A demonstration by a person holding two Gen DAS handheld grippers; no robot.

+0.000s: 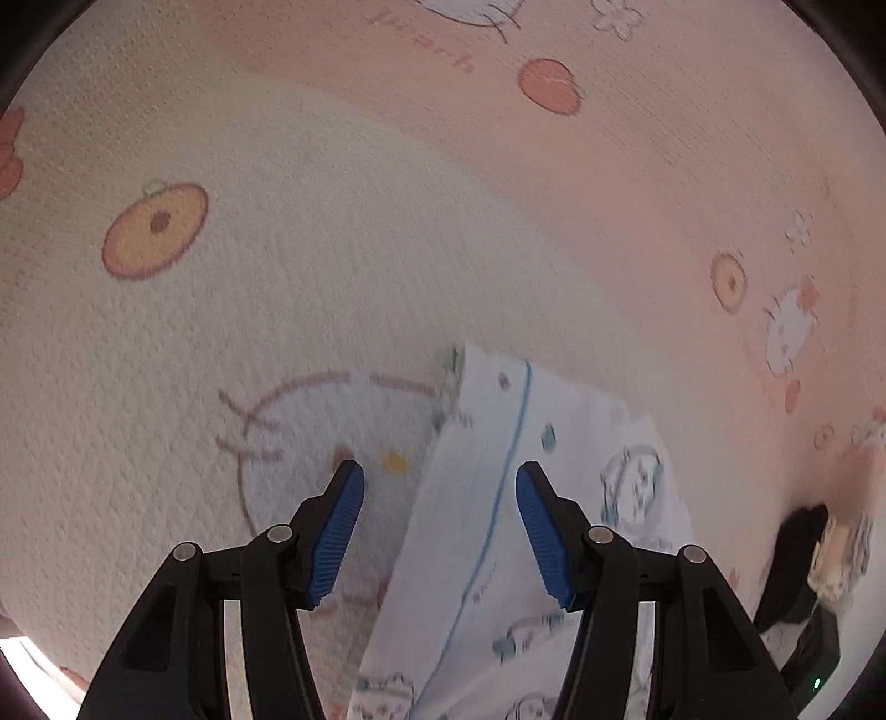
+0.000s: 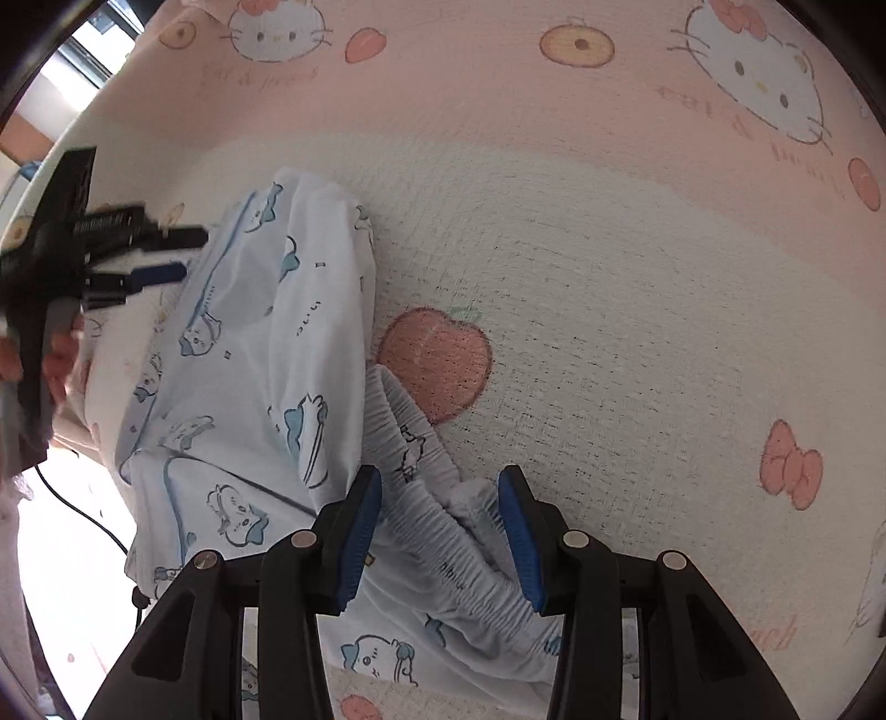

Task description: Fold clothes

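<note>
White pyjama trousers with blue cartoon prints (image 2: 266,376) lie on a pink and cream bedsheet. My right gripper (image 2: 440,498) is open, its blue pads on either side of the gathered elastic waistband (image 2: 437,509). My left gripper (image 1: 440,493) is open above a leg end of the trousers (image 1: 515,498), which has a thin blue stripe; its fingertips hold nothing. The left gripper also shows in the right wrist view (image 2: 166,255), at the far end of the trousers. The right gripper shows at the right edge of the left wrist view (image 1: 803,559).
The bedsheet (image 2: 609,249) carries cat faces, peaches, bows and oranges. The bed's left edge (image 2: 94,443) drops to a bright floor with a black cable (image 2: 83,515). A window (image 2: 83,44) is at the top left.
</note>
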